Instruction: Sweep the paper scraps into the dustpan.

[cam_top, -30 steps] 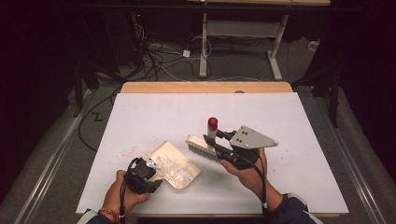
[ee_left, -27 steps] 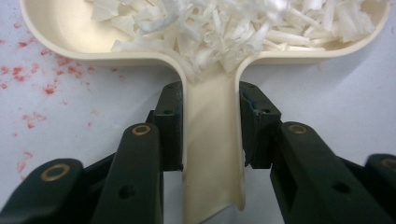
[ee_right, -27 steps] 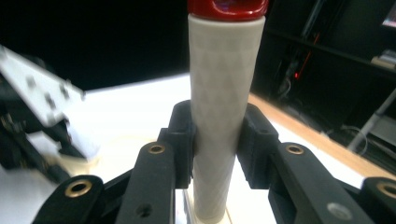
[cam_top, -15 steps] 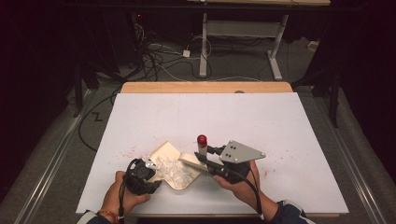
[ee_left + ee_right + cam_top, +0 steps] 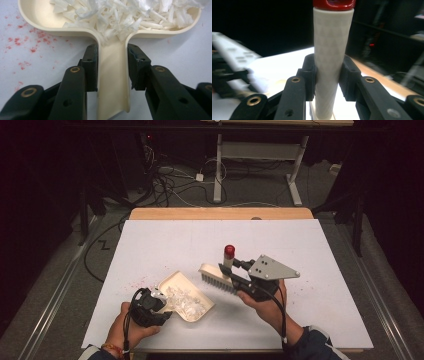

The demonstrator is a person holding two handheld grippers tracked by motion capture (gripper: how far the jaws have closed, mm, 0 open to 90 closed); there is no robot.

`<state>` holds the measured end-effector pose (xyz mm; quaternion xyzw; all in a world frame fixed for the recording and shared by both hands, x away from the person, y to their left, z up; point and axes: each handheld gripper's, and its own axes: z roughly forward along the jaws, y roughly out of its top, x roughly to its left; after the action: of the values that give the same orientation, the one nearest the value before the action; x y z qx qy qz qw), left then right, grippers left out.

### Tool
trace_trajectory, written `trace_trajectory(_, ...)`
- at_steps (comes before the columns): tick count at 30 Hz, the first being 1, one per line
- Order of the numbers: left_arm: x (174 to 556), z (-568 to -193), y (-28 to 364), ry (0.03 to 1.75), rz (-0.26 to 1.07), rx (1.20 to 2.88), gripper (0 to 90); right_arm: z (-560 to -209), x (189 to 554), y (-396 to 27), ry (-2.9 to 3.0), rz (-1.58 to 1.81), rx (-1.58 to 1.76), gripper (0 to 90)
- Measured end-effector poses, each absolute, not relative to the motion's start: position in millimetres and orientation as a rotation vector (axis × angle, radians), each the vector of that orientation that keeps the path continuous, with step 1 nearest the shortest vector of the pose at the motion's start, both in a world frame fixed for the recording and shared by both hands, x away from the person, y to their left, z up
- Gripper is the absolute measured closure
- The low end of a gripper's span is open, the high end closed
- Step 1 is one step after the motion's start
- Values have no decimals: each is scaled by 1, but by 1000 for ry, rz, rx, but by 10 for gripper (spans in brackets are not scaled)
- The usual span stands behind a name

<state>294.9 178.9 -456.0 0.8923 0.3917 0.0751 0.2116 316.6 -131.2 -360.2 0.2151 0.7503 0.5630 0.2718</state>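
**Brush and dustpan, each held by its handle**

The work in hand is sweeping white shreds into a cream dustpan [image 5: 186, 296], which lies flat on the white table [image 5: 320, 250] in the lower middle of the high view. The left gripper [image 5: 112, 67] has its jaws clenched on the pan's narrow handle, one pad against each side wall, just below where the handle widens into the tray. The shreds [image 5: 125, 15] sit heaped across the top of the left gripper view, spilling toward the handle's throat.

The brush [image 5: 218, 278] hangs just right of the pan in the high view, bristles down and above the table. The right gripper [image 5: 327, 77] grasps its pale, textured handle, which ends in a red cap [image 5: 334, 3] at the top of that frame.

Both tools look like light, stiff plastic, so the handles are the sensible grips. The pan's handle is smooth and open-channelled; a hard squeeze may flex its walls, and it could slip if tilted. The brush handle's texture should hold well. The shreds look feather-light and loose, likely to scatter with a quick stroke or a tipped pan. Faint red specks [image 5: 25, 42] dot the table left of the pan.
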Motion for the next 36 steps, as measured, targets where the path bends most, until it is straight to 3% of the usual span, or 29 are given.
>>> trace_trajectory(7, 294, -456, 179, 1083, 214, 2486, 635, -370, 369, -125, 1972, 1375, 628, 698)
trace_trajectory(14, 294, -457, 177, 1094, 214, 2479, 635, -389, 389, -111, 2033, 1300, 630, 698)
trace_trajectory(36, 293, -455, 176, 1095, 219, 2518, 636, -381, 317, -102, 2257, 1540, 531, 698)
